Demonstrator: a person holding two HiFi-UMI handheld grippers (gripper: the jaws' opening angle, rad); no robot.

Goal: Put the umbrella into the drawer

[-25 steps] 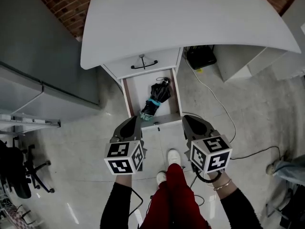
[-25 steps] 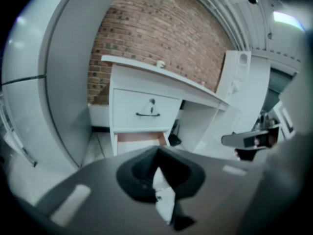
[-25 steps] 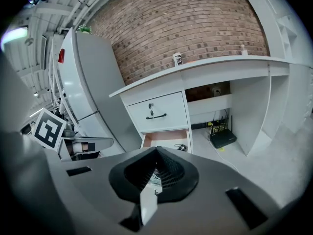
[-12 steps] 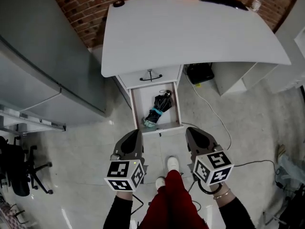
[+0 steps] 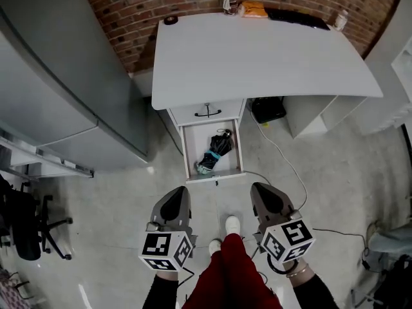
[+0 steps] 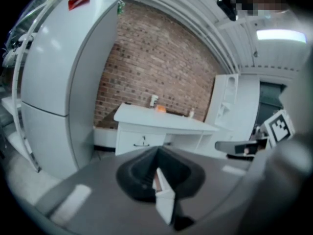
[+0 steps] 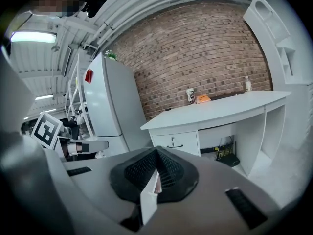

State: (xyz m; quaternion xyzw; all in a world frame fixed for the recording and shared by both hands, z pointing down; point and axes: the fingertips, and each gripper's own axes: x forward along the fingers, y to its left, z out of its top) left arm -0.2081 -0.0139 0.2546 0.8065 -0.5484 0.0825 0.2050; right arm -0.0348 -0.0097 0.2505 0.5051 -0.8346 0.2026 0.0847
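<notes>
Colour and pattern key: worktop, drawer and handheld tools

Curved laminate worktop (image 5: 257, 56): white. Open desk drawer (image 5: 187, 153): white. Metal drawer handle (image 5: 208, 112): black. Folded fabric umbrella (image 5: 216, 150): black, teal band. Brick wall (image 5: 148, 5): red-brown, pale mortar grid. Glossy floor (image 5: 116, 198): pale grey. Tall refrigerator (image 5: 51, 89): grey. Left gripper (image 5: 176, 195) and right gripper (image 5: 261, 192): dark grey bodies, black ribbed fingers (image 7: 139, 169), cubes with black-and-white square markers. Person's trousers (image 5: 228, 275): dark red. Shoes (image 5: 233, 224): white.
</notes>
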